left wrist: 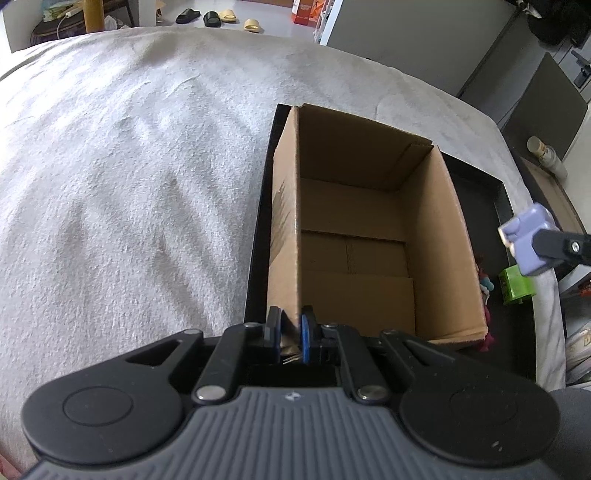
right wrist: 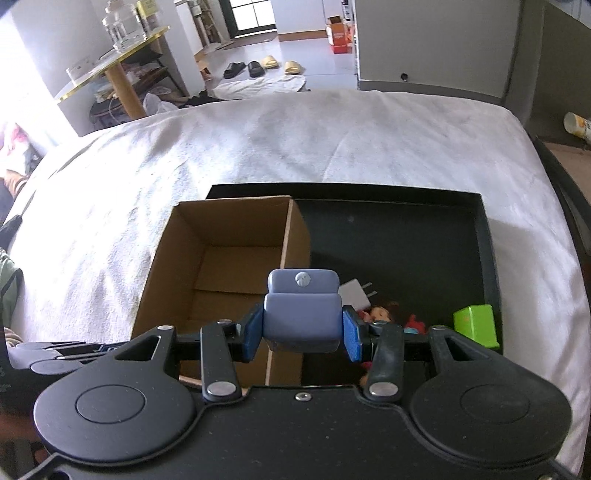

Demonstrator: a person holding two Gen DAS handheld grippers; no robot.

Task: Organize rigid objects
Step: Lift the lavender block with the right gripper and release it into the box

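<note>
Purple toy chair [right wrist: 302, 314], pinched squarely between the blue pads of the right gripper [right wrist: 301, 332], hangs in the air above the right-hand wall of an open cardboard box [right wrist: 221, 266] that stands inside a shallow black tray [right wrist: 484, 236] on a white-covered bed [right wrist: 258, 140]. The left gripper [left wrist: 290, 332] is pressed together on the box's near-left wall, apparently steadying it. The box looks bare inside, so sorting seems barely begun. The likeliest slip from here is a release too far right: the chair sits almost over the wall's edge and could strike it, tumble back into the tray, or tip the light box if the left grip gives on the thin cardboard. Waiting in the tray just beside the box are a white plug adapter [right wrist: 354, 295], a small doll [right wrist: 380, 314] and a green block [right wrist: 476, 330], crowded near the right gripper's path. Beyond the bed, slippers [right wrist: 258, 66] lie on the tiled floor and a glass jar [right wrist: 122, 26] stands on a side table, well apart from the work.
</note>
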